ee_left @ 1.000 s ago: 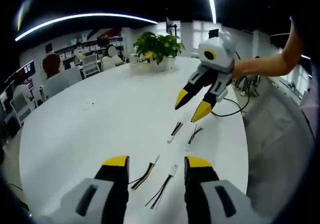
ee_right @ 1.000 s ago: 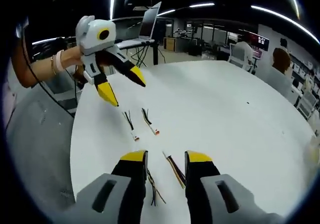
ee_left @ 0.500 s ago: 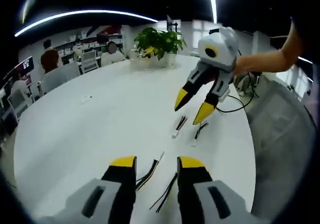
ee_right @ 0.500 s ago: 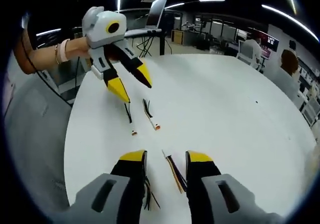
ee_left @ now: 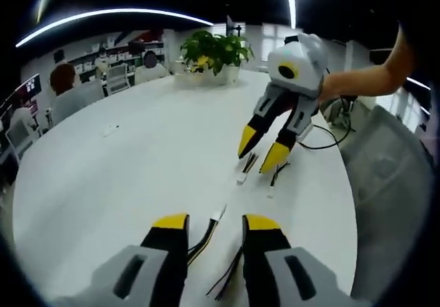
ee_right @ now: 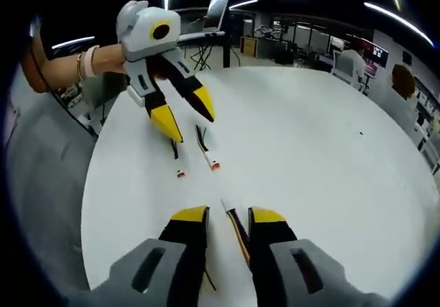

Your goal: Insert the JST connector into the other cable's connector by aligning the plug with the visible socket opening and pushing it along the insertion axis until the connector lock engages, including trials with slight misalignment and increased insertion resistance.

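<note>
On the round white table (ee_left: 124,169) we see four short wire leads with small white JST connectors. Our left gripper (ee_left: 212,223), jaws apart and holding nothing, straddles one yellow-and-black lead (ee_left: 206,231), with a second black lead (ee_left: 230,274) beside its right jaw. Our right gripper (ee_right: 227,215), also open and empty, hovers over the other pair of leads (ee_left: 245,169), seen between its jaws as a yellow-and-dark lead (ee_right: 238,230). A leafy green potted plant (ee_left: 213,51) stands at the far edge.

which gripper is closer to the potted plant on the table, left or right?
Right. In the left gripper view the right gripper hangs over the far cable pair, farther up the table toward the potted plant. The left gripper sits at the near edge, farthest from it.
</note>
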Demonstrator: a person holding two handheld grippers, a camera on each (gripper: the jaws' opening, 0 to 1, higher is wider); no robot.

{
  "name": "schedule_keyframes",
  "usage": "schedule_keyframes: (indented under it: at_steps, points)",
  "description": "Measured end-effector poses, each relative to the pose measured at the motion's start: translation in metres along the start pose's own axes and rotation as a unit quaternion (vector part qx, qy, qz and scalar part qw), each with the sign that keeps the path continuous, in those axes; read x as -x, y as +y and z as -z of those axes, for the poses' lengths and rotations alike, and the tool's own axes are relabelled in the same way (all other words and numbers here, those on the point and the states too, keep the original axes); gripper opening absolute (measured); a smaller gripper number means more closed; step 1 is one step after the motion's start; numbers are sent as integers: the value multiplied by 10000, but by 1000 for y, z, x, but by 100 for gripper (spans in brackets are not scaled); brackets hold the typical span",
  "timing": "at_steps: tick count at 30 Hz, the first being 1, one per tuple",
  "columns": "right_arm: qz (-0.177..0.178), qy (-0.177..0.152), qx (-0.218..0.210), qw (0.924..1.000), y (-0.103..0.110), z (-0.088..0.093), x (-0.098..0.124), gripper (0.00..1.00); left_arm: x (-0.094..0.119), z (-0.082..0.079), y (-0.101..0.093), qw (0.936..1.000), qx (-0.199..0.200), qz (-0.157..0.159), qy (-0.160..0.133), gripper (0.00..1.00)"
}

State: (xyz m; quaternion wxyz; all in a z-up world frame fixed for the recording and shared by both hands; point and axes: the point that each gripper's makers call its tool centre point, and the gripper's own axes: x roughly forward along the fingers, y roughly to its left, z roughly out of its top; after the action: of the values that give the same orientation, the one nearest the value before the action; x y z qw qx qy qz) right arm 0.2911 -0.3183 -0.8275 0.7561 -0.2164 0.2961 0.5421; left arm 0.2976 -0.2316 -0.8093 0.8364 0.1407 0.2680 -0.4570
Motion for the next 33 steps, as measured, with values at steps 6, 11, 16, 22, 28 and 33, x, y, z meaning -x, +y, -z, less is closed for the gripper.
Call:
schedule_keyframes:
  at_steps: [6,11,16,22,28,33]
  points:
    - [-29,21,5,10000,-4,3,-2,16,-11,6,2,9999,9,61,114,24]
    - [-62,62,7,10000,-4,6,-5,14,-15,7,2,9999,19,113,121,22]
    - [-75,85,39,9999,-4,8,-8,14,-19,10,0,9996,76,235,126,21]
    - [-148,101,88,9998,-4,8,-12,11,-23,12,-1,9996,85,220,179,20]
    - [-191,158,195,9995,-6,9,-17,11,-26,19,-1,9993,30,232,299,18]
    - [-214,234,255,9992,-5,10,-19,10,-29,21,-3,9990,19,268,349,17]
